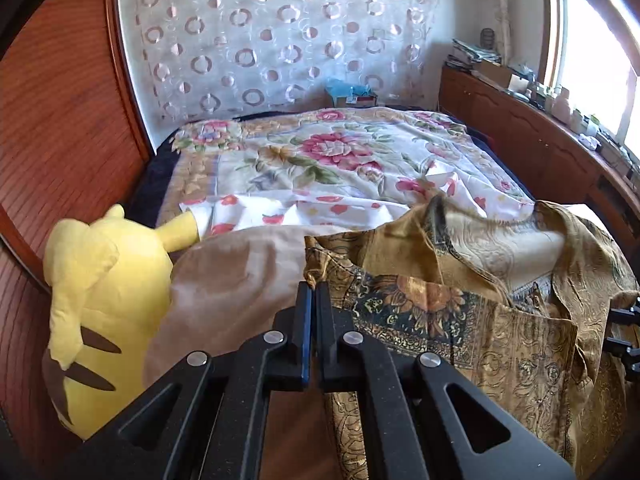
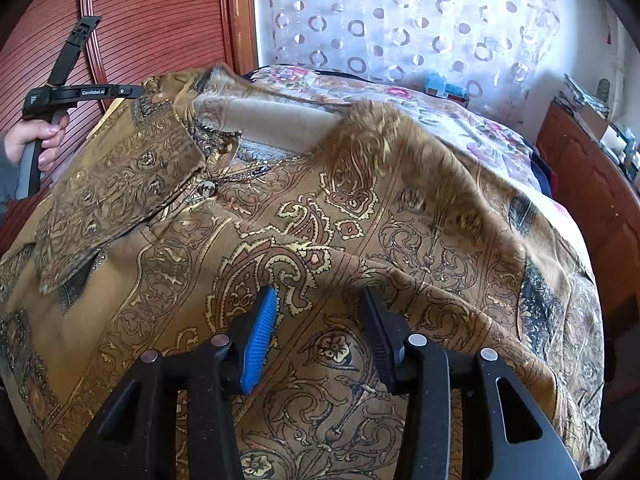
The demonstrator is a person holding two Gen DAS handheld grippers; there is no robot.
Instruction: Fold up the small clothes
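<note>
the bed [image 1: 304, 160] wore a floral sheet; across its near end lay the shirt [image 2: 304, 216], thin gold paisley cloth, rumpled. a plush yellow toy [image 1: 100, 292] sat beside it. the left gripper [image 1: 313, 292] pinched the shirt's edge; the right gripper [image 2: 320, 304] hovered spread, blue ribbed pad showing.

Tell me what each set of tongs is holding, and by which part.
Left tongs: shut on a corner of the brown patterned shirt. Right tongs: open over the shirt, holding nothing.
</note>
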